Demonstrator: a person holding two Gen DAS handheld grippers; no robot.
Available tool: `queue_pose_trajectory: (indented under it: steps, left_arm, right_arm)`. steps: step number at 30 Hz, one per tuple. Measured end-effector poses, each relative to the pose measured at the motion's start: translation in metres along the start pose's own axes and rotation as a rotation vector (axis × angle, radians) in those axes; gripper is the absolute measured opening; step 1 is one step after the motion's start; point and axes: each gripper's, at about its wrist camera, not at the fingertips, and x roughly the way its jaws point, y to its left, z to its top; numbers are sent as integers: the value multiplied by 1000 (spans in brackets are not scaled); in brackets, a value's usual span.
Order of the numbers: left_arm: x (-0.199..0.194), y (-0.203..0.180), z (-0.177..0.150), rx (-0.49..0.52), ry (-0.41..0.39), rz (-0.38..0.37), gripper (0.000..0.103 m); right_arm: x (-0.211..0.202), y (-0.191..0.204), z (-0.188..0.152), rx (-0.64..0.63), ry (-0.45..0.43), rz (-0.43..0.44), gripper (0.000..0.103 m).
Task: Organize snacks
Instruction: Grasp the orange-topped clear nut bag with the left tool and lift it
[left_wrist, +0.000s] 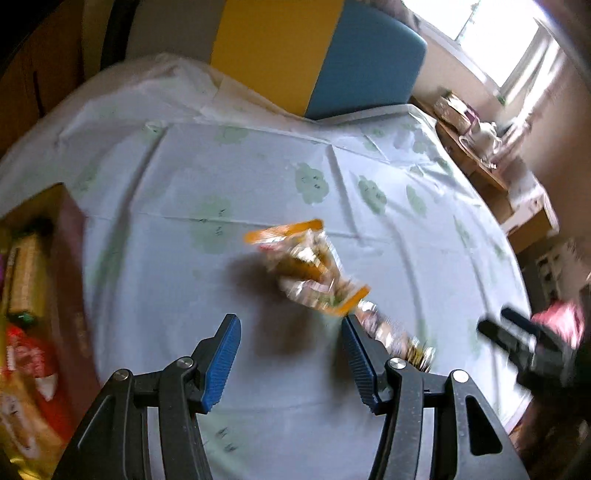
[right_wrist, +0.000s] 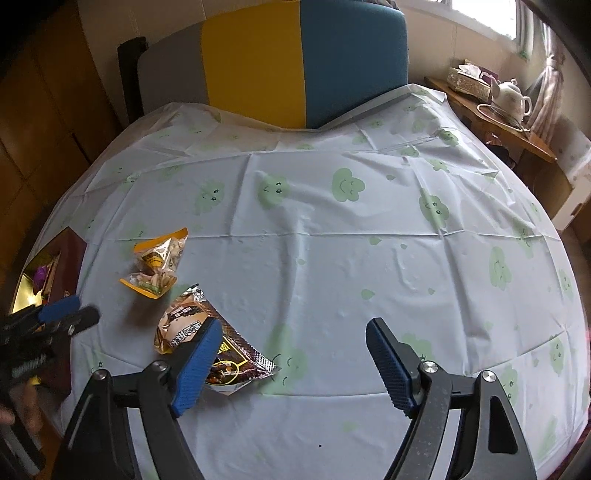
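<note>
In the right wrist view, a dark red box (right_wrist: 70, 254) sits at the far left edge of the table (right_wrist: 332, 258), with packets inside that are too small to make out. Just below it the left hand-held gripper (right_wrist: 68, 314) comes in from the left edge, its jaws apart with nothing between them. To its right, in the left-centre of the frame, an orange-edged snack pouch (right_wrist: 159, 264) lies on the cloud-printed tablecloth. Just below and right of the pouch lies a dark foil snack packet (right_wrist: 221, 350), partly hidden behind the left finger of the right hand-held gripper (right_wrist: 295, 332). That gripper's jaws stand wide with only bare cloth between them; the packet lies beside and under the left finger, not clamped.

In the blurred left wrist view, the box (left_wrist: 66, 258) holds several wrapped snacks at the left edge, and the pouch (left_wrist: 306, 269) lies centre frame, above the spread blue pads.
</note>
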Motion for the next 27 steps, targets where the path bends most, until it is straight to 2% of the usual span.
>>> queue_pose_trajectory:
  steps: [2, 4, 11, 12, 15, 18, 27]
  left_arm:
    - [12, -4, 11, -9, 17, 19, 58]
    - [28, -7, 22, -31, 35, 26, 70]
    - [76, -15, 35, -60, 89, 85, 72]
    - [79, -16, 35, -59, 83, 98, 72]
    - [76, -22, 31, -12, 43, 111, 56]
    - [65, -19, 18, 23, 19, 89, 47]
    - [16, -17, -68, 224, -31, 87, 46]
  right_arm:
    - [-1, 0, 0, 0, -2, 2, 82]
    - [-2, 0, 1, 1, -6, 7, 82]
    - [-4, 0, 3, 5, -12, 11, 82]
    - [-4, 0, 3, 8, -13, 13, 82]
    - [-4, -2, 4, 15, -17, 17, 82]
    - [-3, -2, 4, 18, -12, 16, 82]
    - [0, -2, 1, 8, 1, 6, 82]
